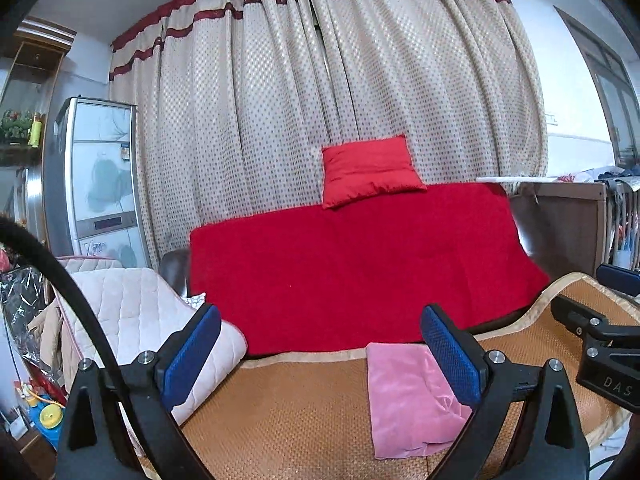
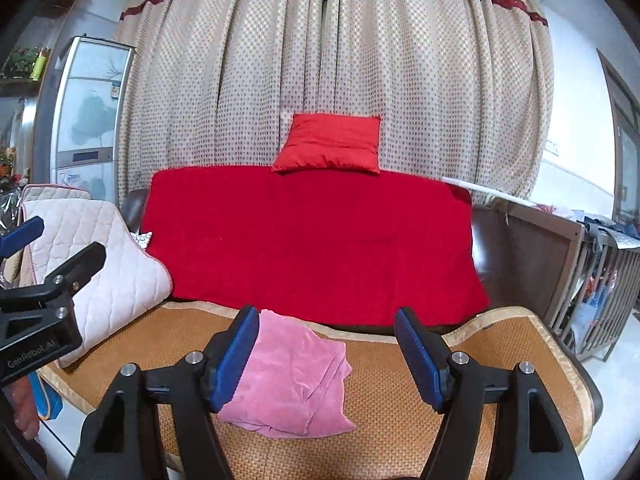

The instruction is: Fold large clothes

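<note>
Both claws hang released above the woven mat (image 2: 400,380) — the left gripper (image 1: 320,356) and the right gripper (image 2: 324,354) each with blue pads spread wide, holding nothing. On the mat lies the folded pink cloth (image 2: 292,380), near its middle and partly hidden behind the right gripper's left pad. Behind the mat a red blanket (image 2: 312,240) drapes the sofa back, with a red cushion (image 2: 330,144) on top — against the dotted curtain (image 2: 340,60). A quilted white pad (image 2: 104,256) leans at the mat's left end; a fridge (image 1: 100,176) stands beyond it.
</note>
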`<act>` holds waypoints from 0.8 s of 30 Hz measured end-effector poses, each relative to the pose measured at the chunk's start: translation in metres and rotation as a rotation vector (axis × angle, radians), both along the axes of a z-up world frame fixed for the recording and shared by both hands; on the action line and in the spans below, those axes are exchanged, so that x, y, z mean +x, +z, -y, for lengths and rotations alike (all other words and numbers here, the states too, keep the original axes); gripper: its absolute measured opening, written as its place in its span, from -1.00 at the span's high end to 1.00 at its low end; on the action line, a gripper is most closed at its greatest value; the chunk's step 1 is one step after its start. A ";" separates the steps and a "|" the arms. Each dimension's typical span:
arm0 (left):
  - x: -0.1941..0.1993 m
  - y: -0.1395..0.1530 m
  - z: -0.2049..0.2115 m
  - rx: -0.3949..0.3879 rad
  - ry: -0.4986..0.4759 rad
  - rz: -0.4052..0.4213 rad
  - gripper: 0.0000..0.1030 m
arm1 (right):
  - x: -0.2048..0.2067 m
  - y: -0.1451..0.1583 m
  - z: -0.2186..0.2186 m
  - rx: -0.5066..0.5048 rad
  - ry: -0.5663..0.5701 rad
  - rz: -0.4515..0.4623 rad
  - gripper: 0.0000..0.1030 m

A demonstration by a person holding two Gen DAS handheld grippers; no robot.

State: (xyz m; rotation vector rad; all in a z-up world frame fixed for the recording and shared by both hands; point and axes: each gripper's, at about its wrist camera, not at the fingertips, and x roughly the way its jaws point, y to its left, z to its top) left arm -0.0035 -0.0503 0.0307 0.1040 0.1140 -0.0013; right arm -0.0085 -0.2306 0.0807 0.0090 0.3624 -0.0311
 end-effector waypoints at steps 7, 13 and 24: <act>-0.010 0.007 -0.002 -0.011 -0.009 0.024 -0.96 | -0.008 0.006 -0.003 -0.010 -0.010 0.023 -0.45; -0.019 0.011 -0.003 -0.012 -0.015 0.055 -1.00 | -0.013 0.011 -0.004 -0.012 -0.022 0.037 -0.45; -0.028 0.018 -0.004 -0.016 -0.023 0.085 -1.00 | -0.025 0.019 -0.004 -0.018 -0.047 0.057 -0.45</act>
